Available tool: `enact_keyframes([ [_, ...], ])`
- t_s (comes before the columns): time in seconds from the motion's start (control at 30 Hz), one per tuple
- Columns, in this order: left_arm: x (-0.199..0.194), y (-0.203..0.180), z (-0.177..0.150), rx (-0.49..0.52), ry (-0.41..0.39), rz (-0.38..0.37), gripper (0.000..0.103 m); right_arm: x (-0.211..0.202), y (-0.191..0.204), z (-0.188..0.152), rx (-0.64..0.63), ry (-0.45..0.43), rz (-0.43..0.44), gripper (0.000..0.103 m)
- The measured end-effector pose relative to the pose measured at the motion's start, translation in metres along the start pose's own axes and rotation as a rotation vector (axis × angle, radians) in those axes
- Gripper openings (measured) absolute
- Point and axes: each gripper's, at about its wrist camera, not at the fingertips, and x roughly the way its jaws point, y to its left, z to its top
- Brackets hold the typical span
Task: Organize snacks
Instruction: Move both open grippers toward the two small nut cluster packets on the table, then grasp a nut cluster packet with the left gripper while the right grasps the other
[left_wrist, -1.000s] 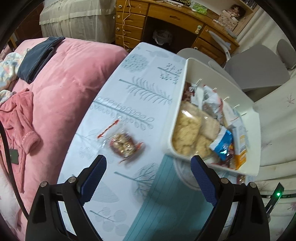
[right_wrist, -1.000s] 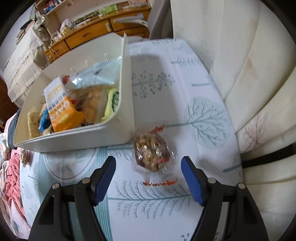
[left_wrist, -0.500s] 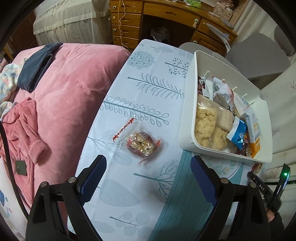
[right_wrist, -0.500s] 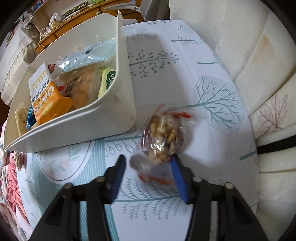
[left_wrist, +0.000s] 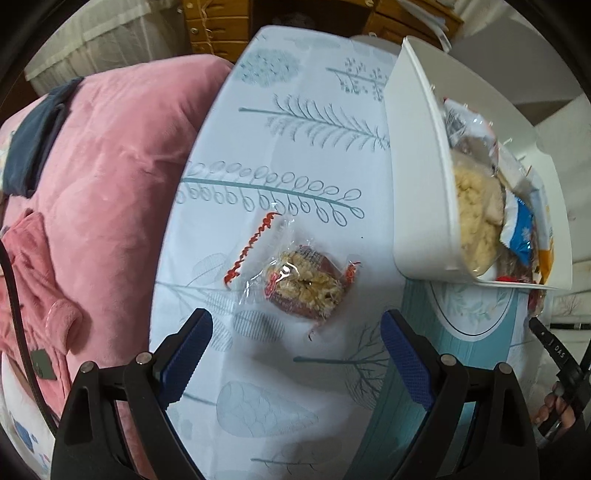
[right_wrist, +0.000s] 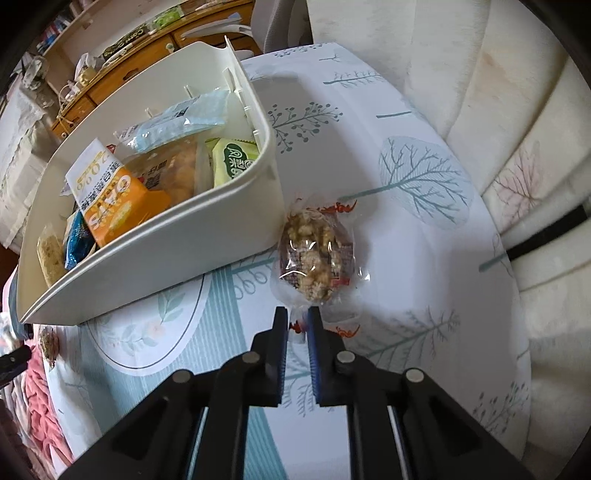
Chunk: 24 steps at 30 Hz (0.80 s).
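A white bin full of snack packets stands on the tree-print tablecloth; it also shows in the left wrist view. My right gripper is shut on the clear wrapper end of a wrapped nut cake, held just above the table beside the bin's right wall. My left gripper is open and empty, just short of a second wrapped nut cake that lies flat on the cloth left of the bin.
A pink quilt lies along the table's left edge. A cream sofa borders the right side. A wooden desk stands behind the bin. The right gripper's handle shows at the left view's lower right.
My right gripper closed on the nut cake's wrapper end and lifted it slightly beside the bin. My left gripper moved lower and closer to the other nut cake, still open.
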Motion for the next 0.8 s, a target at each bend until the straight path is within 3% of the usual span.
enact_keyframes([
  [0.37, 0.043, -0.001, 0.021, 0.08, 0.085, -0.019, 0.091, -0.021, 0.014, -0.024, 0.094, -0.012, -0.026, 0.008],
  [0.43, 0.047, -0.002, 0.022, 0.091, 0.098, -0.024, 0.079, -0.025, 0.015, -0.027, 0.106, -0.015, -0.024, 0.008],
  [0.57, 0.048, -0.004, 0.021, 0.105, 0.092, -0.024, 0.071, -0.032, 0.025, -0.028, 0.116, -0.017, -0.002, 0.006],
  [0.8, 0.044, 0.0, 0.02, 0.11, 0.115, -0.045, 0.065, -0.037, 0.051, -0.025, 0.071, -0.005, 0.05, 0.005],
])
